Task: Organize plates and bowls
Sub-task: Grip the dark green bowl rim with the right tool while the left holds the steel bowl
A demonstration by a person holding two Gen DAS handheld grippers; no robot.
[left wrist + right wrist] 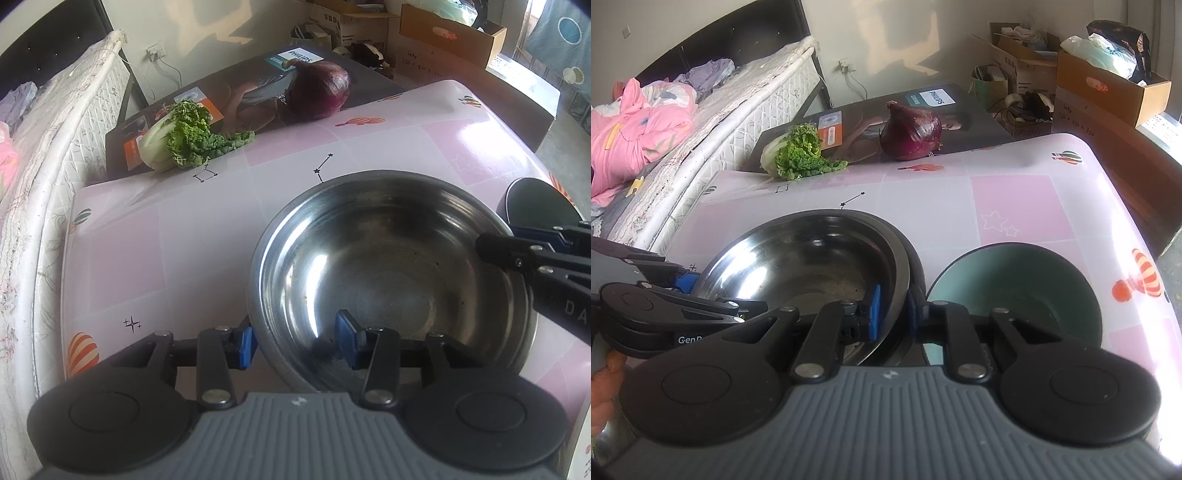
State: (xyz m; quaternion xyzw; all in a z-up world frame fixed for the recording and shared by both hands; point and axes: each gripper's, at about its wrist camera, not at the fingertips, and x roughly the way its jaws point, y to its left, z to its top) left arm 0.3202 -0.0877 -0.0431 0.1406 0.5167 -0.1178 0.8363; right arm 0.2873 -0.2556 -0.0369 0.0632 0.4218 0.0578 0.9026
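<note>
Both grippers straddle the steel bowl's (391,273) rim near the worktop's (155,236) front edge, left gripper (295,345) fingers wide, right gripper (892,314) fingers narrow, teal bowl (1015,291) just beside.

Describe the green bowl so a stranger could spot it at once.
Start at the pink table with balloon prints. On its near part a big steel bowl sits between both grippers; the green bowl stands just right of it. It is the smaller one, dark outside and pale green inside, not shiny metal.
</note>
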